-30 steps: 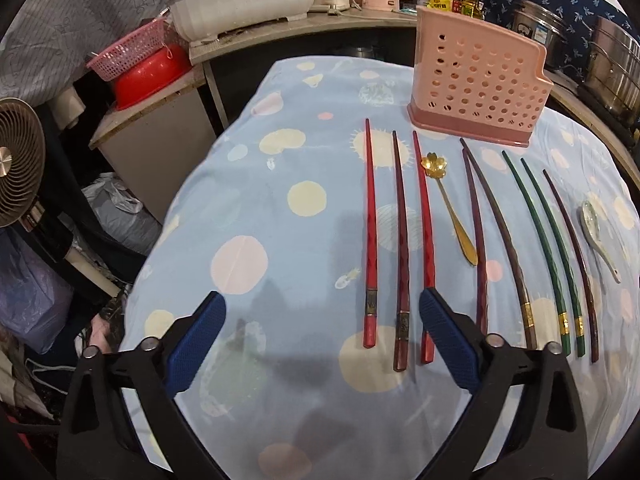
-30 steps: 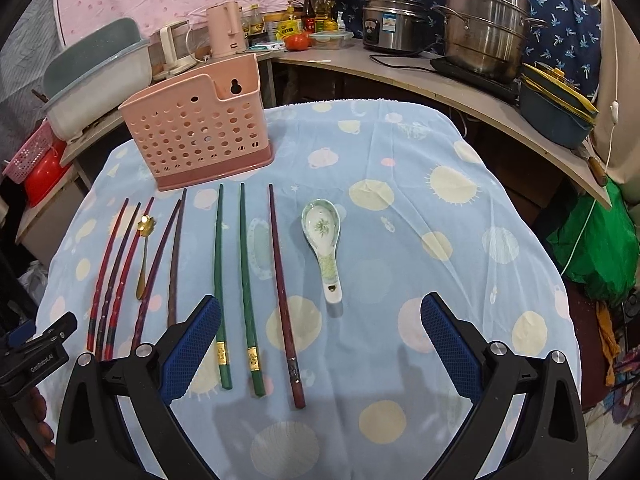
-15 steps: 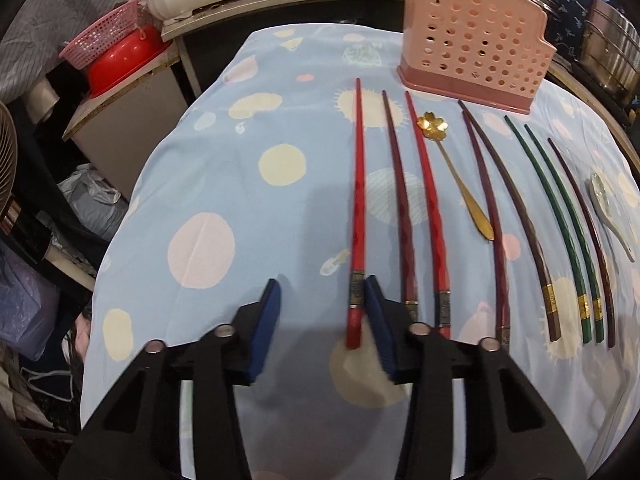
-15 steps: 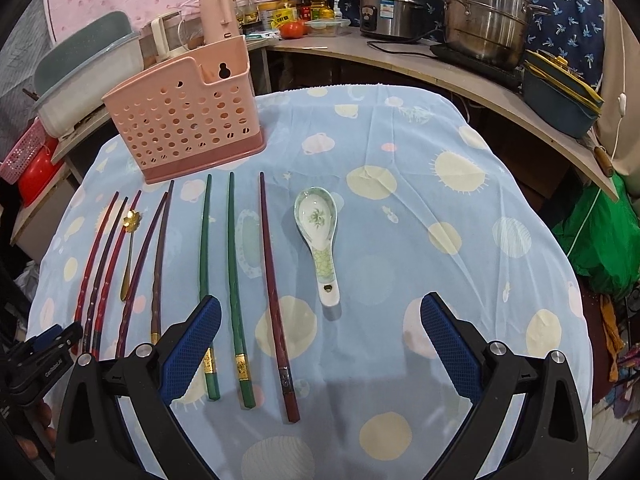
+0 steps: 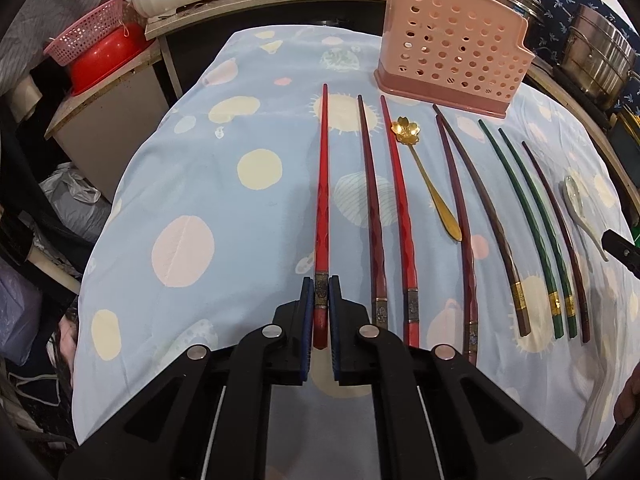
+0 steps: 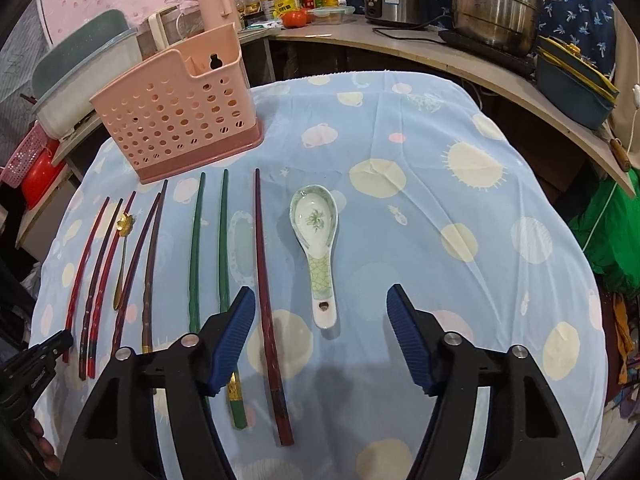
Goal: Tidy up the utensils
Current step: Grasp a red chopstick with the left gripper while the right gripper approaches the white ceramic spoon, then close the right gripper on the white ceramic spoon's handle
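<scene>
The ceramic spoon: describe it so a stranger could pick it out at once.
Start at the pink perforated holder at the far end of the blue spotted cloth. Follow the row of utensils laid before it to its right end. There lies the ceramic spoon: white with green pattern, short and broad beside thin chopsticks.

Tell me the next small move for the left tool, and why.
Probably lift. The left tool is closing on the banded end of the bright red chopstick, which lies flat on the cloth. The pink holder stands beyond the row, so raise that end clear before carrying it there.
</scene>
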Demonstrator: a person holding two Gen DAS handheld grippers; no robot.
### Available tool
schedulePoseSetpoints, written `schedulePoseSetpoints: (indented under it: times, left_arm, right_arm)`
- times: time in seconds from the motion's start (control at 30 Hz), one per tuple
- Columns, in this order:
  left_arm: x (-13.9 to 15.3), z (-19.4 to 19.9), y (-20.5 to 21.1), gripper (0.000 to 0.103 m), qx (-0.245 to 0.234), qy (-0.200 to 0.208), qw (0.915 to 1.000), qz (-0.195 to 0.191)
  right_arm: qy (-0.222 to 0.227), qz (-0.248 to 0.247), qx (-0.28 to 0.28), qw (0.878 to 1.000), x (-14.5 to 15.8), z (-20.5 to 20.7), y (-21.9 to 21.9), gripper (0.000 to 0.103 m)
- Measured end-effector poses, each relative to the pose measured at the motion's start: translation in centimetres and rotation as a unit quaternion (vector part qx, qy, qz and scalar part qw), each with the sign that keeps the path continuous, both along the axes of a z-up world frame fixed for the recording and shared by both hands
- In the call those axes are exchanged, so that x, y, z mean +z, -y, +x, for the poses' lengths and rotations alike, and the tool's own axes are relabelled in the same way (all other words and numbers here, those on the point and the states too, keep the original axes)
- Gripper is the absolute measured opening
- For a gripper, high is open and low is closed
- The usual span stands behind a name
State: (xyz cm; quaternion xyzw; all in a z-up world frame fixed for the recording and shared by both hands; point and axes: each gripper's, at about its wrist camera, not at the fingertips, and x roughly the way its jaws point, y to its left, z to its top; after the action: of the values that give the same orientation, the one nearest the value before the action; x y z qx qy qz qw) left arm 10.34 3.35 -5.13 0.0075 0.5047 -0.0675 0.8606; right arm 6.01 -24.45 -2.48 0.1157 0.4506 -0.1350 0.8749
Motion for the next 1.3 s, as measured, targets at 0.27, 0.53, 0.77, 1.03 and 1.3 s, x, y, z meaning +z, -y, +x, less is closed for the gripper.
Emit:
schedulePoseSetpoints:
  times: [0.27,0.53,0.77,1.03,1.3]
  left_arm:
    - [-0.3,0.6,0.0,0.007,0.0,-0.006,1.0,0.001]
    - [-0.3,0.7,0.2,0.007,-0.001,-0.009,1.0,0.003]
    - [-0.3,0.7,0.3,0.007,-0.002,-0.008,1.0,0.004]
    - [-0.3,0.8,0.6,0.007,-0.002,-0.007,1.0,0.005]
    - [-0.5,0.9,0.7,0.008,-0.002,-0.008,0.9999,0.008]
  right_arm:
    - [-0.009,0.017,0.003,1.0,-1.3,1.7,0.7,0.046]
    - [-0.016,0.04,0.005,0.999,-2.4,2.0,1.1,0.025]
    - [-0.014,0.034,0.002,0.999,-2.3,2.0,1.2,0.024]
    - [-0.022,0.019,-0.003,1.0,-2.0,2.2,1.1,0.027]
    - [-0.032,0.041,0.008,0.999,-2.7,2.7,1.1,0.027]
